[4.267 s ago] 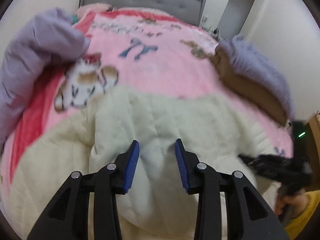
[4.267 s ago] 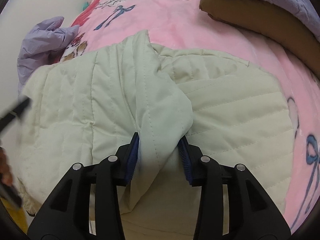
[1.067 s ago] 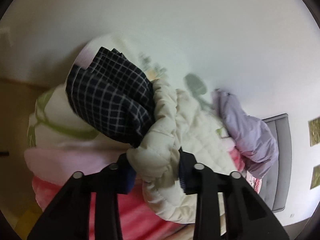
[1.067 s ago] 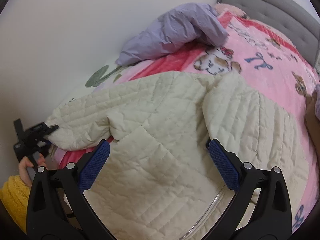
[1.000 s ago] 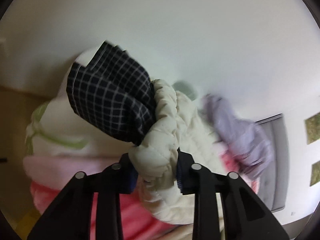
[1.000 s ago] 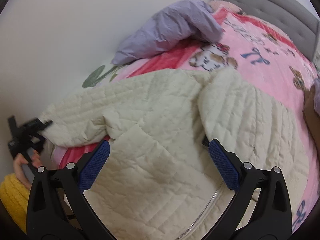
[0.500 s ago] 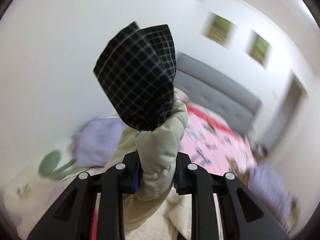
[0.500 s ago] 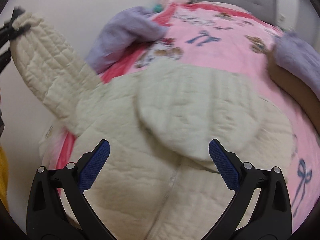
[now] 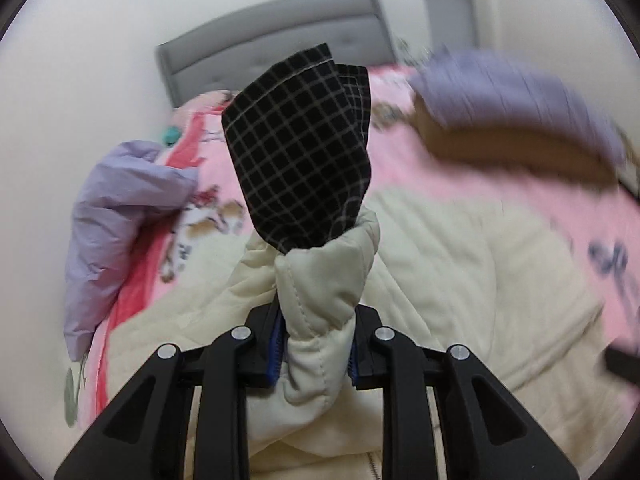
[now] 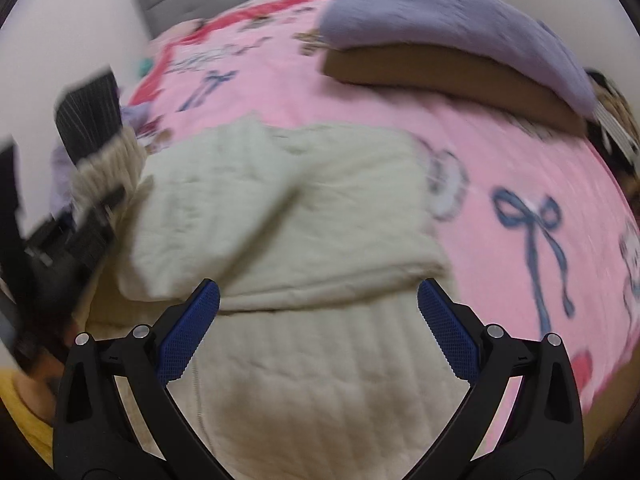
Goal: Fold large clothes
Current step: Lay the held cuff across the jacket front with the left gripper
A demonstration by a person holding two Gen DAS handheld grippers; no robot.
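Observation:
A cream quilted jacket (image 10: pixel 304 216) lies spread on the pink bed, one sleeve folded across its body. My left gripper (image 9: pixel 314 354) is shut on the jacket's other sleeve (image 9: pixel 324 300), held up in the air with its black checked lining (image 9: pixel 300 156) turned out at the cuff. That sleeve and the left gripper (image 10: pixel 96 208) also show blurred at the left of the right wrist view. My right gripper (image 10: pixel 318 330) is wide open and empty, hovering over the jacket's lower front near its zip.
A pink printed blanket (image 10: pixel 500 168) covers the bed. A folded brown and lilac stack (image 10: pixel 460 44) lies at the far right. A crumpled lilac garment (image 9: pixel 116 216) lies at the left by the wall. A grey headboard (image 9: pixel 272 36) stands behind.
My left gripper has swung the held sleeve up from the bed's left edge and over toward the jacket's body. My right gripper stays open and has shifted right along the jacket.

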